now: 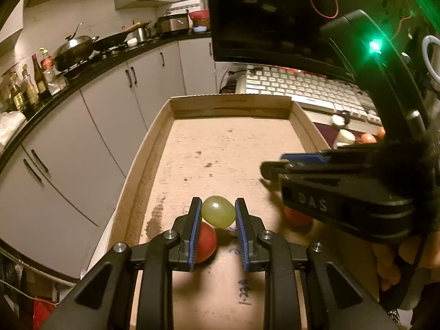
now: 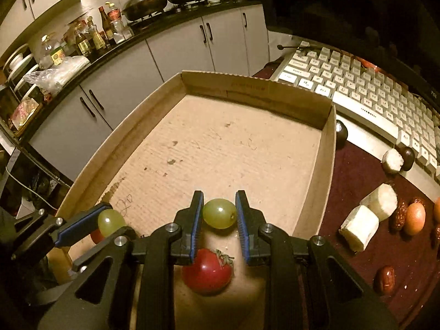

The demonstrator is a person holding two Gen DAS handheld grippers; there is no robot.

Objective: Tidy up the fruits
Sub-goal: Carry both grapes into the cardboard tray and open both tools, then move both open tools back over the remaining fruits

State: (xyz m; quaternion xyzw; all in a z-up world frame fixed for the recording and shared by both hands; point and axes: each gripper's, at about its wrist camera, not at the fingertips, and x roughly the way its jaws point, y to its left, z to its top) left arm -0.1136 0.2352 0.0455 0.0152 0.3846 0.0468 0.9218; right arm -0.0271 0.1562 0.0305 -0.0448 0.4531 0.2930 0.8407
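Two grapes: each gripper holds one, both over the near end of the cardboard tray (image 2: 328, 126).
Left gripper (image 1: 218, 210): clamped on a green grape (image 1: 218, 211), pinched between its blue-padded fingers above the tray floor.
Right gripper (image 2: 219, 213): clamped on its own green grape (image 2: 220, 213), held the same way, tips pointing toward the tray's far wall.
Gripper spacing: side by side and close; from the right wrist view the left one shows at lower left with its grape.
Tomatoes: one red tomato (image 2: 207, 271) with a green stem lies on the tray floor just under the right gripper; another red tomato (image 1: 205, 243) lies just under the left gripper, partly hidden by its finger.
Tray: shallow, stained, otherwise bare toward the far end.
Counter (image 2: 365, 181): dark red surface to the right of the tray, carrying white cut chunks (image 2: 360, 227), an orange fruit (image 2: 415, 218), dark red dates (image 2: 385, 276) and dark round fruits (image 2: 341, 133).
Keyboard (image 2: 365, 93): white, beyond those fruits.
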